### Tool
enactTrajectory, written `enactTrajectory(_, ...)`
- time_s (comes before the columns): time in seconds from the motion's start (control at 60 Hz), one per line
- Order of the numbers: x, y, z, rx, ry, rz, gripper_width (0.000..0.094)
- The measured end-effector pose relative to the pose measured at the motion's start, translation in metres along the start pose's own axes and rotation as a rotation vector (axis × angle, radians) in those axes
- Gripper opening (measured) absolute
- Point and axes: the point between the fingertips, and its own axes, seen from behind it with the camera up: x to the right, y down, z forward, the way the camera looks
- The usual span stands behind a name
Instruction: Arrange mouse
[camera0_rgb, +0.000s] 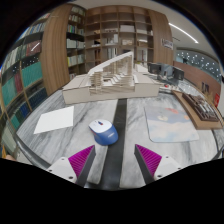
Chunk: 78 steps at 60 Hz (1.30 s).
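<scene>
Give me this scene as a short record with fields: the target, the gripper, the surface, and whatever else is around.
target: blue and white computer mouse, just ahead of the fingers, untouched
gripper: gripper open, holding nothing
surface: grey marbled tabletop
near mouse: white paper sheet, translucent grey mat
beyond: pale wooden architectural model
background: tall wooden bookshelves

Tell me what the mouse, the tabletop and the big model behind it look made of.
Mouse: smooth plastic, probably; blue and white shell with soft sheen.
Tabletop: marble or marble-look laminate; grey veining, slight gloss.
Model: pale wood or card, apparently; matte beige stepped layers.
Gripper jaws open, mouse just ahead.
</scene>
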Motion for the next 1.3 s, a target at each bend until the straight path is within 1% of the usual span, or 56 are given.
enactTrajectory(0.217,-0.018,-0.021,0.076,-0.020,-0.018,-0.059,0.0821)
enactTrajectory(0.367,-0.016,-0.043,0.112,-0.032,-0.011,-0.025,0.0794)
enactTrajectory(0.417,-0.016,-0.051,0.125,-0.030,-0.020,-0.014,0.0755)
enactTrajectory(0.433,-0.016,-0.054,0.129,-0.029,-0.026,-0.014,0.0787)
enactTrajectory(0.45,-0.017,-0.057,0.132,-0.026,-0.032,-0.014,0.0752)
enactTrajectory(0.483,-0.016,-0.060,0.138,-0.025,-0.032,-0.018,0.0627)
enactTrajectory(0.5,-0.014,-0.062,0.140,-0.027,-0.027,-0.021,0.0538)
enactTrajectory(0.533,-0.015,-0.062,0.141,-0.034,-0.027,-0.013,0.0529)
enactTrajectory(0.65,-0.021,-0.065,0.144,-0.026,-0.051,-0.049,0.0426)
enactTrajectory(0.667,-0.022,-0.065,0.142,-0.030,-0.059,-0.055,0.0426)
enactTrajectory(0.683,-0.025,-0.069,0.140,-0.024,-0.071,-0.055,0.0419)
enactTrajectory(0.717,-0.027,-0.085,0.132,0.015,-0.090,-0.050,0.0410)
enactTrajectory(0.783,-0.017,-0.134,0.106,0.132,-0.091,-0.051,0.0411)
enactTrajectory(0.867,0.024,-0.197,0.067,0.271,-0.041,-0.039,0.0409)
enactTrajectory(0.933,0.073,-0.226,0.045,0.318,0.020,-0.027,0.0408)
enactTrajectory(0.95,0.085,-0.236,0.053,0.333,0.038,-0.025,0.0406)
enactTrajectory(0.983,0.118,-0.236,0.045,0.333,0.079,-0.023,0.0407)
enactTrajectory(1.033,0.161,-0.225,0.057,0.304,0.143,-0.014,0.0406)
enactTrajectory(1.1,0.209,-0.187,0.076,0.232,0.188,0.014,0.0405)
enactTrajectory(1.183,0.250,-0.133,0.104,0.117,0.214,0.042,0.0404)
enactTrajectory(1.3,0.265,-0.083,0.124,0.044,0.193,0.084,0.0405)
